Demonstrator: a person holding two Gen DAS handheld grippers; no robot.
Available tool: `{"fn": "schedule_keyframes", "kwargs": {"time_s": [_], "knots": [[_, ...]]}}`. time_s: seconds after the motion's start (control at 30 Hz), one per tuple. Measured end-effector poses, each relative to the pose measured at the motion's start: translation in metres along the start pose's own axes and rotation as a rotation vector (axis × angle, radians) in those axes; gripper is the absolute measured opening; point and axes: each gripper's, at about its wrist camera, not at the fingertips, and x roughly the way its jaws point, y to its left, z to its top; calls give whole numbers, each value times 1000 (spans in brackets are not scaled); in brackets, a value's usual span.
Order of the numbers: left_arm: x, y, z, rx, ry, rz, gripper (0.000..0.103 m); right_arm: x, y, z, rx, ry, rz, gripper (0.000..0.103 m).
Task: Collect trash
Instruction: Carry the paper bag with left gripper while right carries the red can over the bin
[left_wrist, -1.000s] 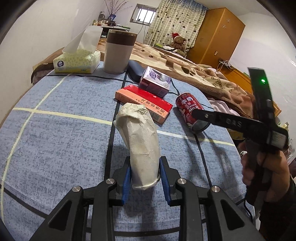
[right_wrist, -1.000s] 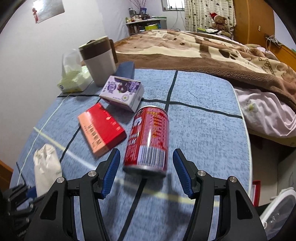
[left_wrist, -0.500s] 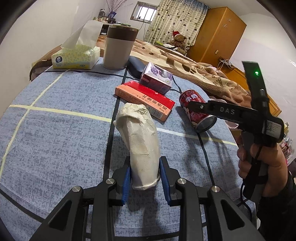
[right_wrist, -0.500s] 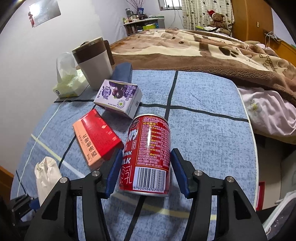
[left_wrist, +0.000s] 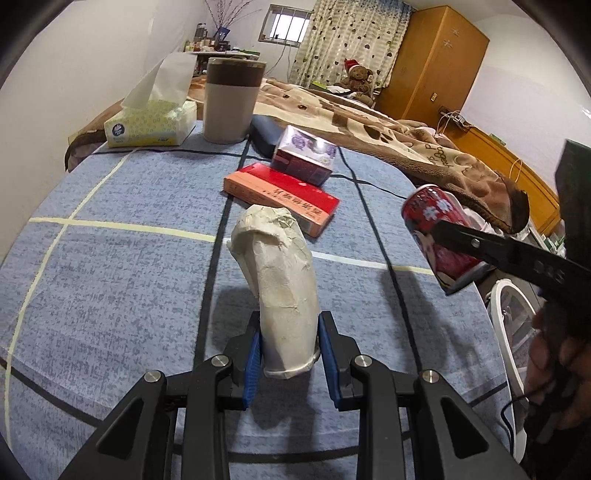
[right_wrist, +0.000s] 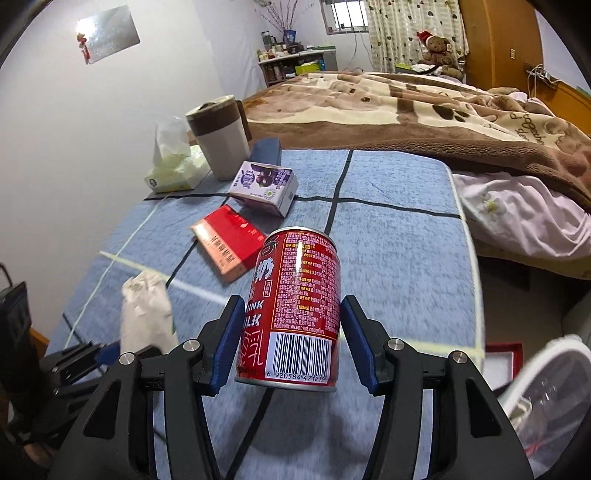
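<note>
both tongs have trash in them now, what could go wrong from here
The red can is pinched near its bottom end by the right tongs and is already off the table; it is smooth and round, so it might slip or swivel out.

The crumpled paper cup in the left tongs is soft and held only at its rim end, so it may crush or droop.

Swinging either load could knock the red box.

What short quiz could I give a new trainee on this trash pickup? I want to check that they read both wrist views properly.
1. True or false: the right gripper holds the red can off the table.
2. What is the left gripper shut on?
A. crumpled paper cup
B. tissue box
3. Fill in: the purple carton lies just beyond the ____ box.

Key: 1 true; 2 A; 3 red.
</note>
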Motion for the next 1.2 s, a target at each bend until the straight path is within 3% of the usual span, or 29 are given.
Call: {"fn": "schedule_keyframes", "kwargs": {"time_s": [0.47, 1.2], "knots": [[-31, -67, -8, 95, -23, -34, 30, -58, -29, -38, 66, -67, -28, 55], [-13, -186, -31, 288, 52, -204, 30, -104, -104, -95, 266, -117, -124, 55]]}}
